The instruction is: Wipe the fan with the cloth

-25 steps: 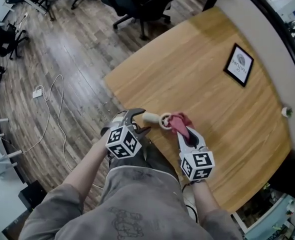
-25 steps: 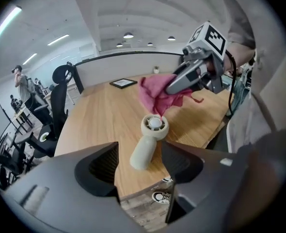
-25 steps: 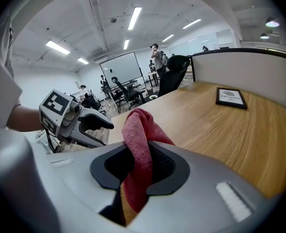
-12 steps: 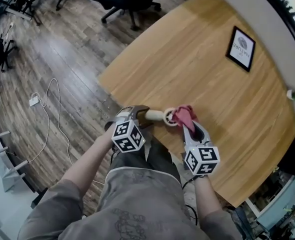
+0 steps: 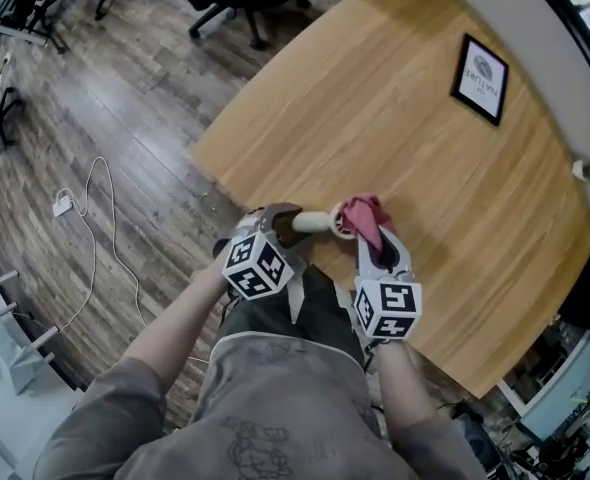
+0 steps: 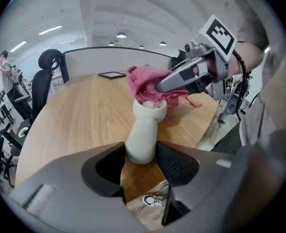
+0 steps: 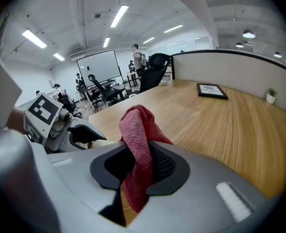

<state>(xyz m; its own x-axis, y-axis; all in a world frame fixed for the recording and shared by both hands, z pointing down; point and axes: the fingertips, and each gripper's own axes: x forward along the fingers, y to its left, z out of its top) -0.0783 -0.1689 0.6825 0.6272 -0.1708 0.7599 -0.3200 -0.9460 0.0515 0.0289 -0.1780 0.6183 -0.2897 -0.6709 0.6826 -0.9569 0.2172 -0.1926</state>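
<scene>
Cream handheld fan [image 5: 315, 222] at table's [image 5: 425, 138] near edge, handle pointing left; crumpled red cloth [image 5: 363, 214] covering its head.

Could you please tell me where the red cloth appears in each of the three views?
Head view: cloth near the centre, slightly right.
Left gripper view: cloth upper centre, over the fan.
Right gripper view: cloth bottom centre, clamped in the right tongs.
Shared landmark: framed sign.

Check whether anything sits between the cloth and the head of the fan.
Nothing visible does. The cloth, clamped in the right hand-held gripper, already drapes over the head of the fan.
</scene>
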